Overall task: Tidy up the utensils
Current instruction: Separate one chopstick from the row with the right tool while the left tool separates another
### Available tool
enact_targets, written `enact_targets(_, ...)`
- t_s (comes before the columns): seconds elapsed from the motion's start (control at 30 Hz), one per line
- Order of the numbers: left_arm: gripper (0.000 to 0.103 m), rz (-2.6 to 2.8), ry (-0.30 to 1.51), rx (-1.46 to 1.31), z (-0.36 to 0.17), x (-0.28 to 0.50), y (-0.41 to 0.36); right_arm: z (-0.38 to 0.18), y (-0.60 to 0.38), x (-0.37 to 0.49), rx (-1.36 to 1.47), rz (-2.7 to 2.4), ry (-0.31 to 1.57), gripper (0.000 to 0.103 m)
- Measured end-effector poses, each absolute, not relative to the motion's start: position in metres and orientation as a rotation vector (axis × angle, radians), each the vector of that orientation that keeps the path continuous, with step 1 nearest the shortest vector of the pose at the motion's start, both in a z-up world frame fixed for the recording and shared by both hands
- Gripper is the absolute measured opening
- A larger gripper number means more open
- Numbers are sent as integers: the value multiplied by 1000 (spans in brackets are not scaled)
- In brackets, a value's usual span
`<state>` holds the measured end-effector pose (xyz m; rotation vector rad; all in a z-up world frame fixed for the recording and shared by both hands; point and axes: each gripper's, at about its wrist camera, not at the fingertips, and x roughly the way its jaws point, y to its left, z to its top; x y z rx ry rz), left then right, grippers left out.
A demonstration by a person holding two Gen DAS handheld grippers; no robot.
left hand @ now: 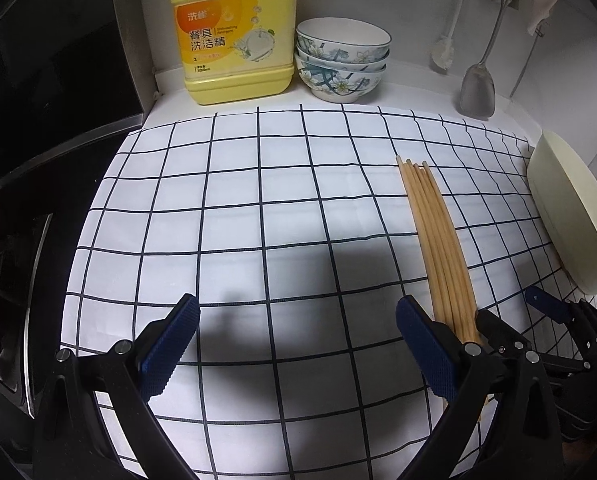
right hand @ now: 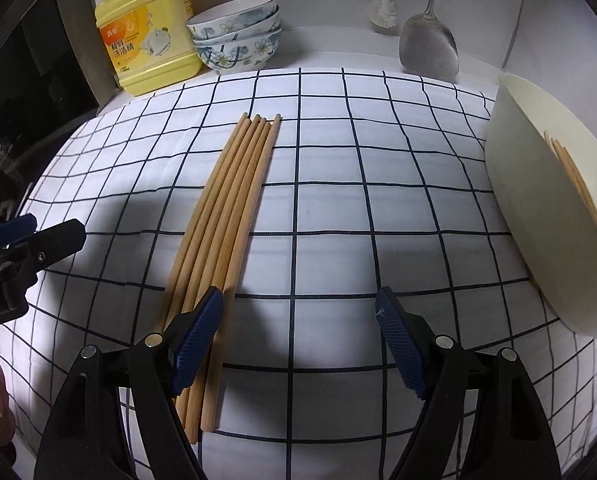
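Chopsticks (right hand: 226, 216) lie in a tidy bundle on the checked cloth (right hand: 338, 168), running away from you toward the stacked bowls (right hand: 238, 34) and the yellow detergent jug (right hand: 146, 36). More chopsticks sit inside the cream bowl (right hand: 538, 216) tipped at the cloth's right edge. Your right gripper (right hand: 298, 336) stands wide apart and holds nothing; its left finger hangs over the bundle's near end. Your left gripper (left hand: 298, 344) is likewise spread wide and empty, just left of the bundle.
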<state>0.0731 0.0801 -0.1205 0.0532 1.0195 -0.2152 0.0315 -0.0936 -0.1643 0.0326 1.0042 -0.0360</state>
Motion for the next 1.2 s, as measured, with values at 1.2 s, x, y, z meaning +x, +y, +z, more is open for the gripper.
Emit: enact_targets(1.2, 97, -308, 1053, 132, -144, 72, 32, -167, -148, 28, 24, -104, 991, 75)
